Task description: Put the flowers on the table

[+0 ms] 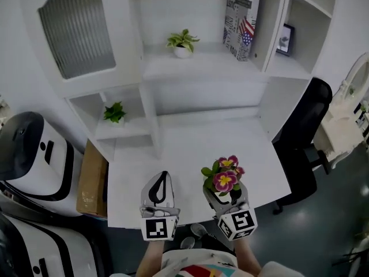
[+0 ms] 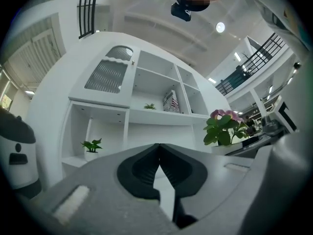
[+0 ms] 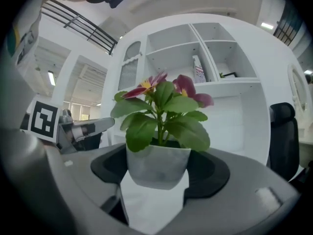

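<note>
White-potted flowers (image 1: 225, 178): pink and yellow blooms over green leaves, standing upright at the near edge of the table (image 1: 190, 143), right of its middle. Whether the pot rests on the top or hangs just above it I cannot tell.
Right gripper (image 1: 226, 194): points level and away from the person, with its marker cube nearest the body. The jaws are spread wide, one on each side of the pot, pinching it.
Left gripper (image 1: 162, 178): just left of the flowers and apart from them, with its nose a little raised. The jaws are pressed together at the tips with nothing between them.
Near edge: both grippers reach across it side by side.
Open room: bare white tabletop runs from the grippers to the back of the shelf unit (image 1: 150, 68) on the far side.
Left bound: a shelf upright, with a small green plant (image 1: 115, 112) in the cubby beside it.
Right bound: the table's right edge, with a black chair (image 1: 300, 137) just beyond.
</note>
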